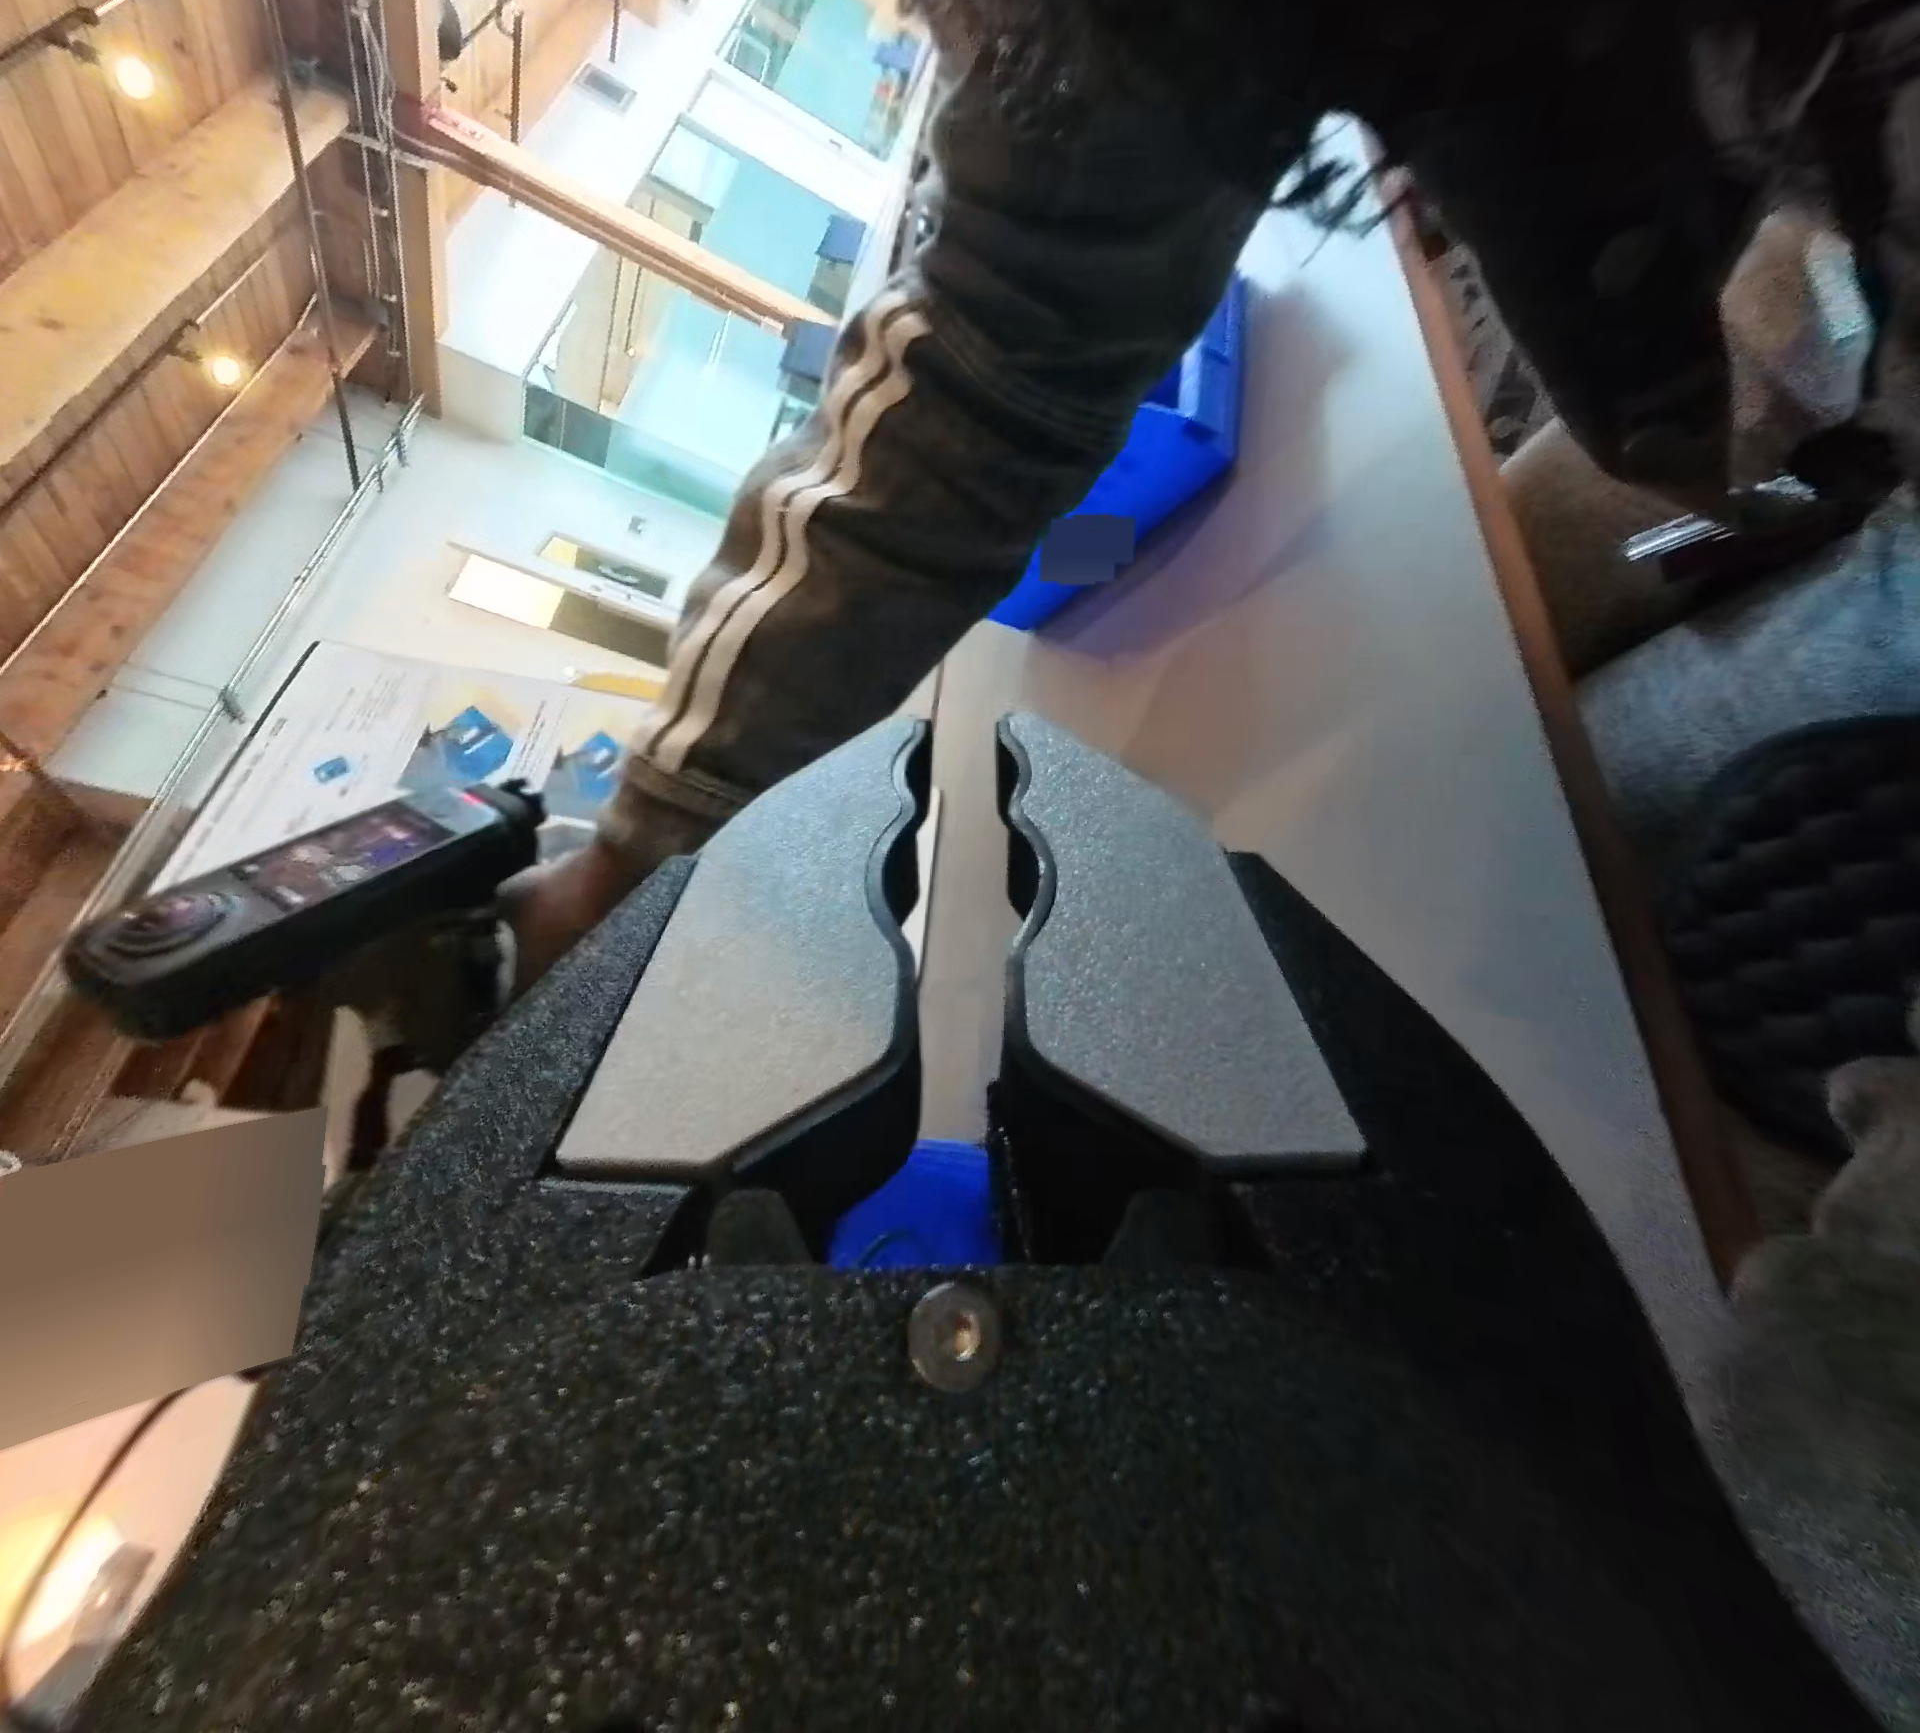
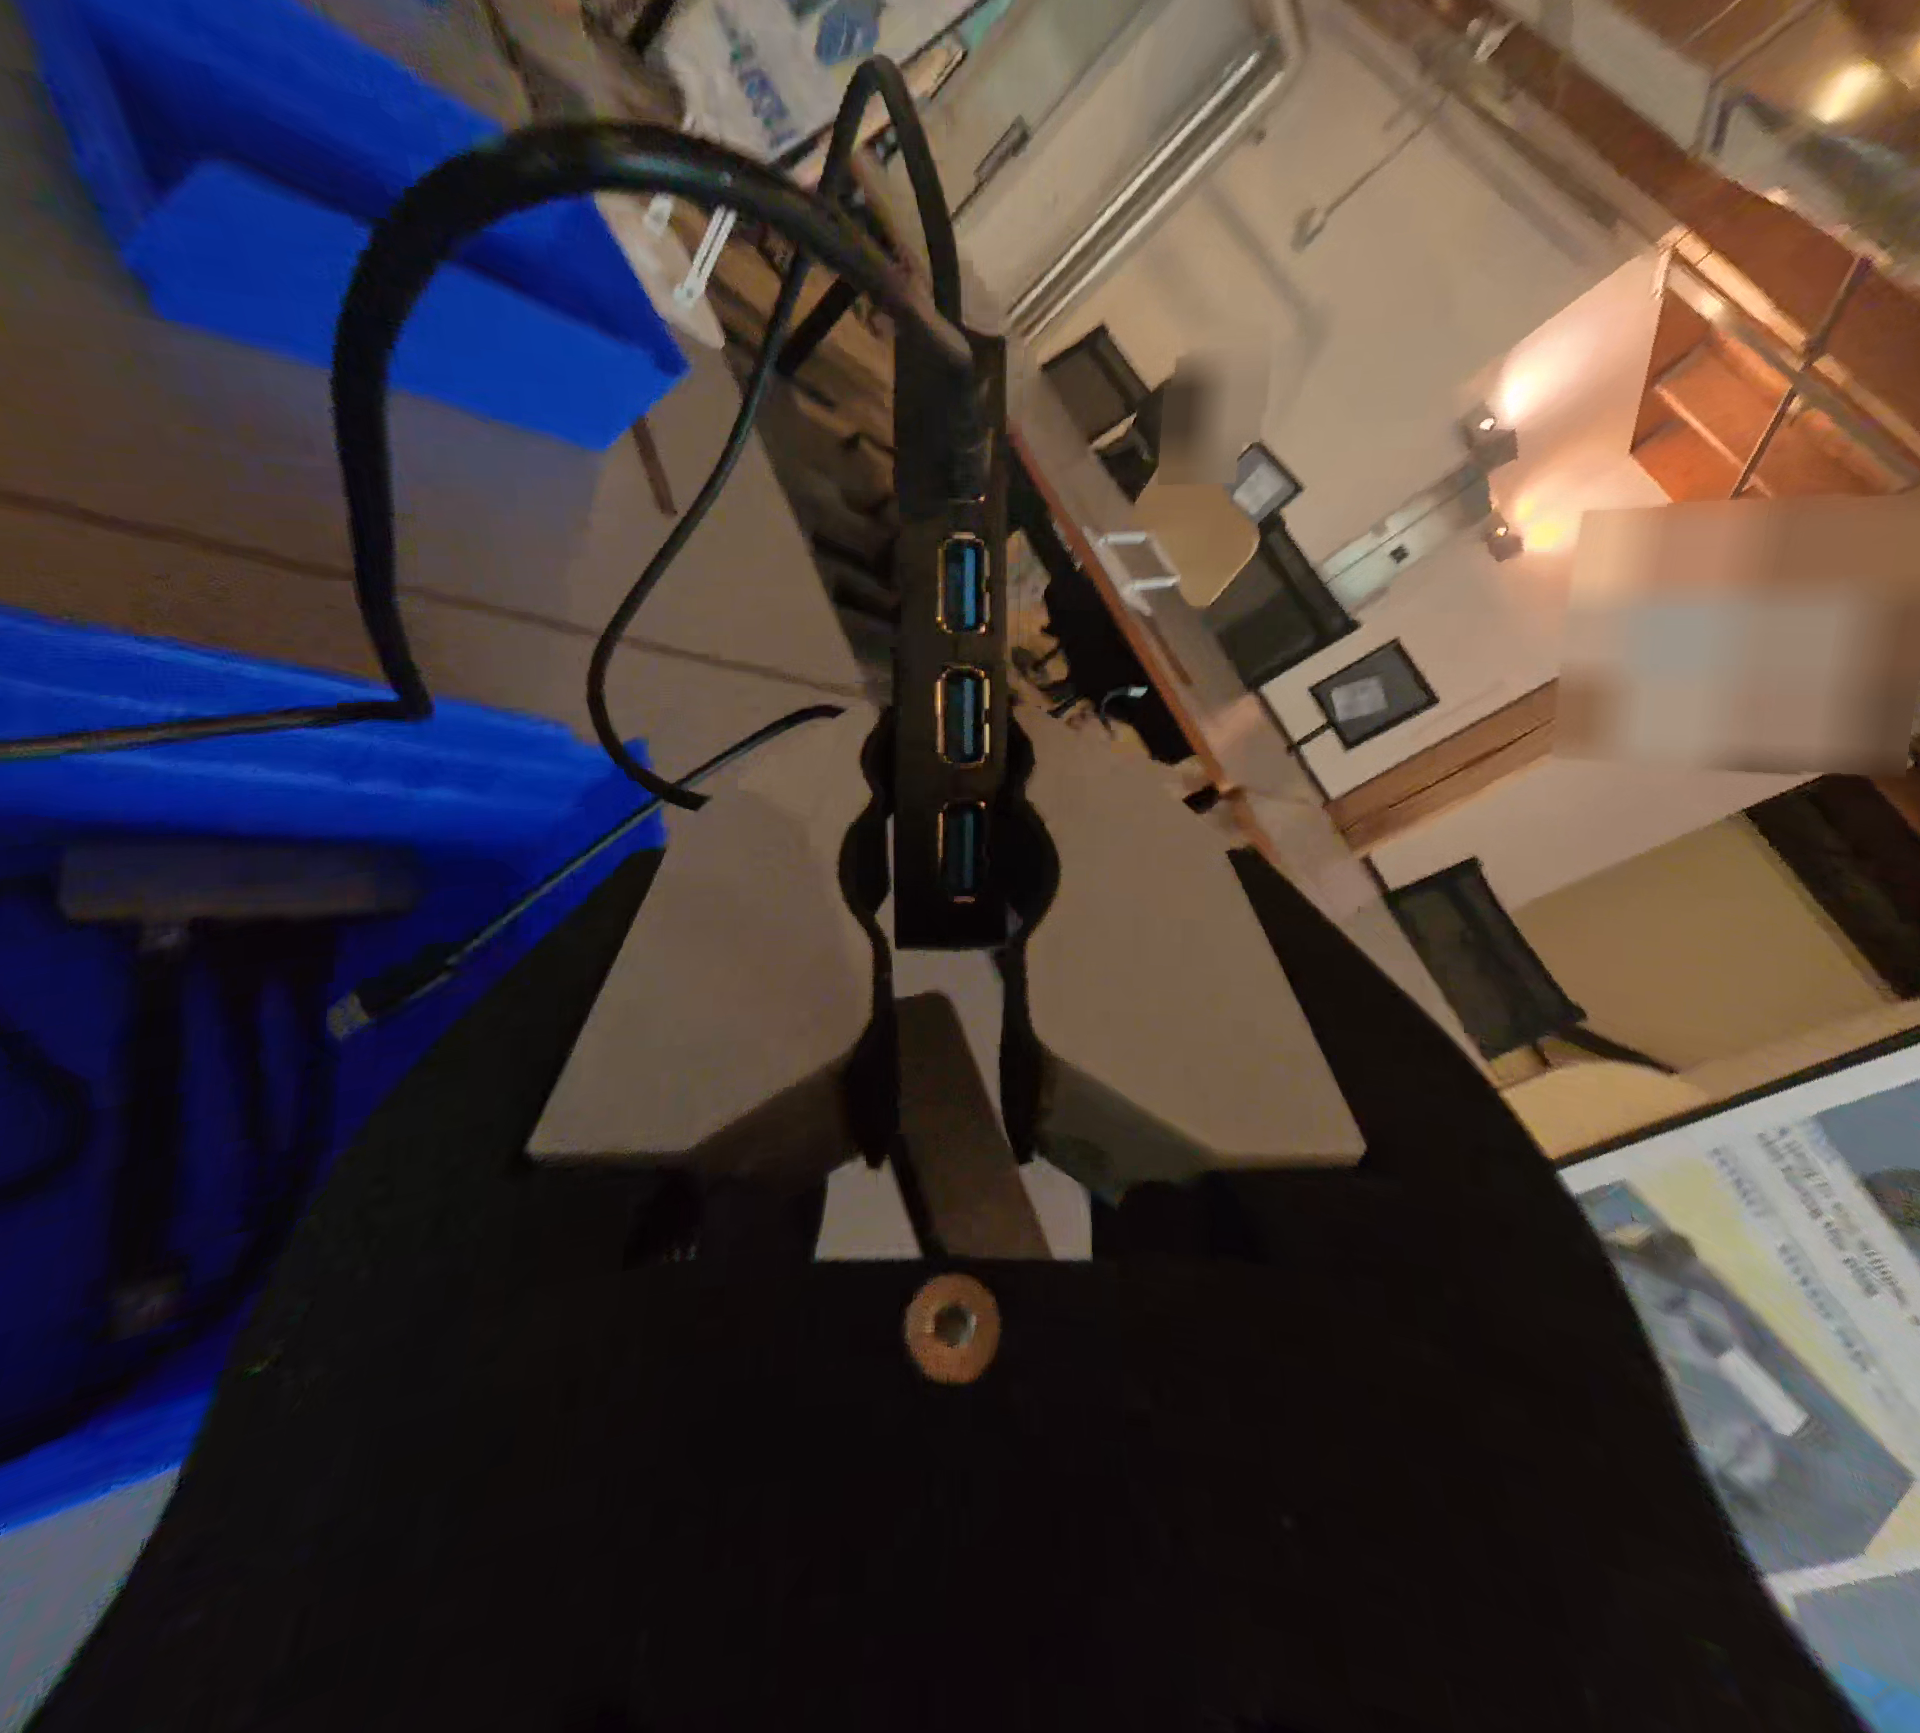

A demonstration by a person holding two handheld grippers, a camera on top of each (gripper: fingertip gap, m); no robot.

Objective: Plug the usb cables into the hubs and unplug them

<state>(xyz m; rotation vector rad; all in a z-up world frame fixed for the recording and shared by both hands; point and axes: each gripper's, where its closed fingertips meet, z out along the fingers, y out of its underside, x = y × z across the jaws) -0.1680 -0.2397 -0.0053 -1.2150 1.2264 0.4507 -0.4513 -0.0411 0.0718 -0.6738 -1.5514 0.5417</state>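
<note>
My right gripper (image 2: 951, 753) is shut on the lower end of a black USB hub (image 2: 961, 540) and holds it upright in the air. Three blue ports face the camera, all empty. A thick black cable (image 2: 499, 218) leaves the hub's top end and loops down to the left; a thin black cable (image 2: 665, 582) hangs beside it. My left gripper (image 1: 963, 748) is held over the white table (image 1: 1299, 748) with a narrow gap between its jaws and nothing in it. No hub or cable shows in the left wrist view.
A blue bin (image 2: 260, 800) at lower left holds dark cables and a silver USB plug (image 2: 358, 1013). More blue bins (image 2: 312, 156) stand behind it. In the left wrist view, a person's striped sleeve (image 1: 831, 488) reaches across, with a blue bin (image 1: 1164, 457) and the table's edge (image 1: 1538, 623). Some 35 centimetres of space lies between my two pairs of fingers.
</note>
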